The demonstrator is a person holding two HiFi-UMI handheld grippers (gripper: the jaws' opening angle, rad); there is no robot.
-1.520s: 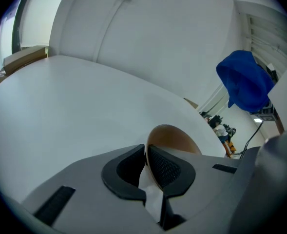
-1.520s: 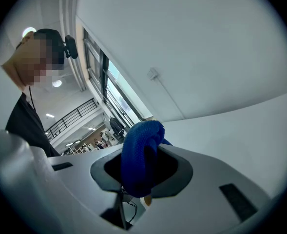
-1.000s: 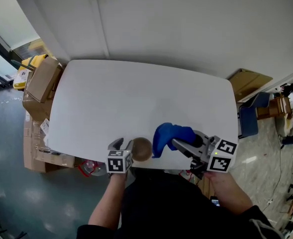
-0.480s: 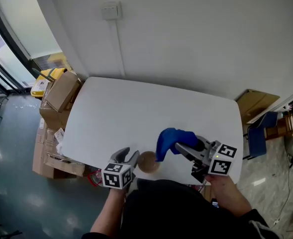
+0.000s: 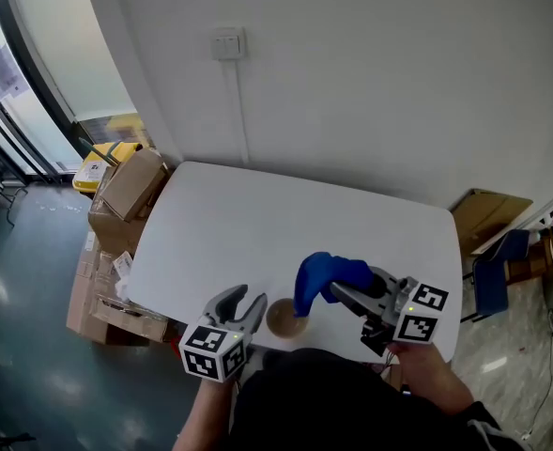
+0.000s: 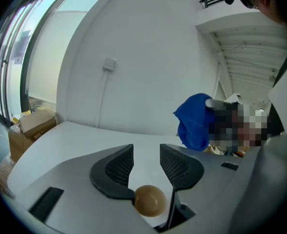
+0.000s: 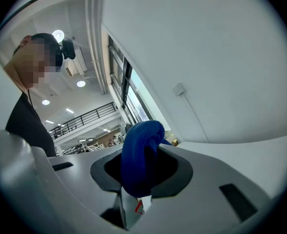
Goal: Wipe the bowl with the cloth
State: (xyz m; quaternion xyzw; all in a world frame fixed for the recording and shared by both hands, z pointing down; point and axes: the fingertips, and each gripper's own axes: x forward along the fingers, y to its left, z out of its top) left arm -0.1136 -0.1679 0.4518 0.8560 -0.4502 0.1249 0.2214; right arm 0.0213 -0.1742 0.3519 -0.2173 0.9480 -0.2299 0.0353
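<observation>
Head view: right gripper [image 5: 337,294] clamps cloth [image 5: 318,275] beside bowl [image 5: 285,318]; left gripper [image 5: 238,304] open, empty; cardboard boxes [image 5: 130,191] beside table [image 5: 285,219].

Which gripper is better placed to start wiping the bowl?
Right. The right gripper is shut on the blue cloth, which hangs just beside the bowl. The left gripper is open with no cloth; it looks better suited to steadying the bowl.

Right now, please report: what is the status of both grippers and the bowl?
Left gripper open, empty, beside small round brown bowl on white table. Right gripper shut on blue textured cloth, hanging close by bowl. Nothing between them.
</observation>
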